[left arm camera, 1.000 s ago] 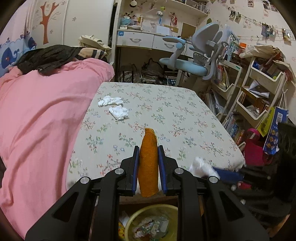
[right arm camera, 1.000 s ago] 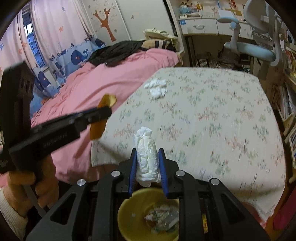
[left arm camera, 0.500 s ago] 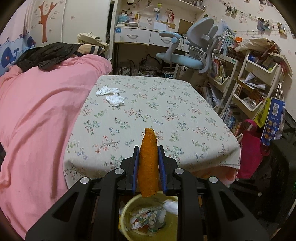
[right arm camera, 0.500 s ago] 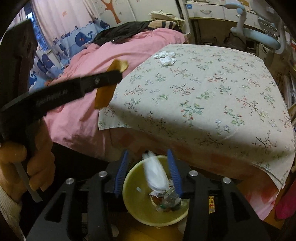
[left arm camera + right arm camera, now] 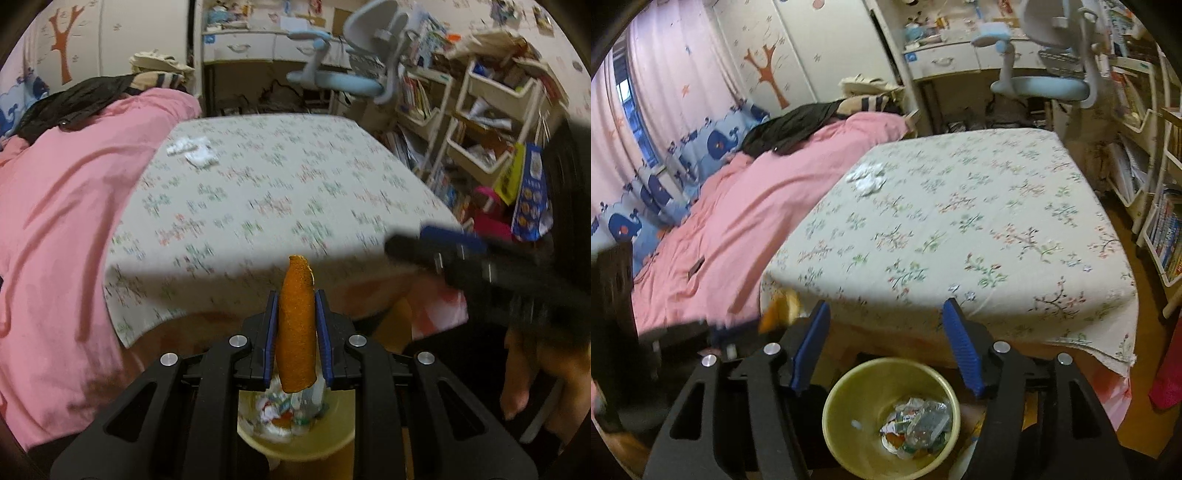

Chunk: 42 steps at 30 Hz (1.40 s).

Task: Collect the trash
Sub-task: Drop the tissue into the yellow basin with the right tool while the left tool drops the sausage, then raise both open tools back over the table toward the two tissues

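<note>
My left gripper (image 5: 295,332) is shut on an orange peel (image 5: 296,332), held upright above the yellow trash bin (image 5: 295,439) that stands on the floor by the table's near edge. My right gripper (image 5: 886,339) hangs over the same yellow trash bin (image 5: 849,402); its jaws are opening and nothing is between them. Mixed wrappers and paper lie in the bin's bottom. Two crumpled white tissues (image 5: 194,151) lie on the floral tablecloth at the far left; the tissues (image 5: 868,177) also show in the right wrist view.
The floral-covered table (image 5: 960,229) fills the middle. A pink blanket (image 5: 66,206) covers the bed on the left. A blue desk chair (image 5: 343,77) and cluttered shelves (image 5: 487,122) stand behind and right. The other gripper, held by a hand (image 5: 528,376), crosses the left wrist view's right side.
My right gripper opened and let the white tissue fall into the bin. My left gripper moved back off the table to above the bin, still holding the peel.
</note>
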{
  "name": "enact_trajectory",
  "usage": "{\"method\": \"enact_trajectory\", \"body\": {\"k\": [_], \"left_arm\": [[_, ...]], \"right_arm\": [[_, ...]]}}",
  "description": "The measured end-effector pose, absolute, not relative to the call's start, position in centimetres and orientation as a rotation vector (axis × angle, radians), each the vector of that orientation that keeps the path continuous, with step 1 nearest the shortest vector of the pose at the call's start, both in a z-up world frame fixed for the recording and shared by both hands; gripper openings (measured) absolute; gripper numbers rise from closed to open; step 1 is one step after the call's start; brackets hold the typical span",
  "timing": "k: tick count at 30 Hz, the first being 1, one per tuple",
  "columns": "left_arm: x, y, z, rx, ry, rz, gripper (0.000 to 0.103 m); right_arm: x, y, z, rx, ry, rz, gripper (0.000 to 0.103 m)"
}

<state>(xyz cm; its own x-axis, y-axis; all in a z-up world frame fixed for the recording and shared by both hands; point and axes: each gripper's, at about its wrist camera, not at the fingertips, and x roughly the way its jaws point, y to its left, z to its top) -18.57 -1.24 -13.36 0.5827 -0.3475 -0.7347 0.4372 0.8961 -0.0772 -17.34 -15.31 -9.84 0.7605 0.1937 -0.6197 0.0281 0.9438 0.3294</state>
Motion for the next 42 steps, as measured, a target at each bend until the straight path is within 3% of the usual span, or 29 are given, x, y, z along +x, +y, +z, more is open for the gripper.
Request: {"method": "enact_trajectory", "body": {"k": [5, 9, 15, 24, 30, 36, 42], "left_arm": [[-20.2, -2.6, -14.9, 0.172, 0.904, -0.515, 0.022], [-21.0, -3.1, -15.3, 0.205, 0.906, -0.508, 0.054], [-20.6, -1.9, -14.3, 0.162, 0.867, -0.435, 0.07], [-19.3, -0.1, -12.3, 0.114, 0.765, -0.292, 0.083], [-15.8, 0.3, -7.5, 0.116, 0.612, -0.213, 0.095], [-9.7, 1.2, -4.2, 0.031, 0.545, -0.123, 0.095], [-4.3, 1.6, -4.9, 0.001, 0.558, -0.084, 0.095]], "right_arm": [[-17.4, -15.5, -9.6, 0.329, 0.686, 0.074, 0.065], [-17.5, -15.5, -9.6, 0.325, 0.682, 0.063, 0.068], [-17.6, -15.6, -9.6, 0.317, 0.677, 0.046, 0.072], [-17.1, -15.0, -9.0, 0.251, 0.652, 0.004, 0.083], [-14.5, -15.5, -4.5, 0.104, 0.547, -0.03, 0.093], [-11.6, -16.9, -3.4, -0.001, 0.495, -0.067, 0.095], [-8.3, -18.5, -4.9, 0.053, 0.538, -0.085, 0.095]]}}
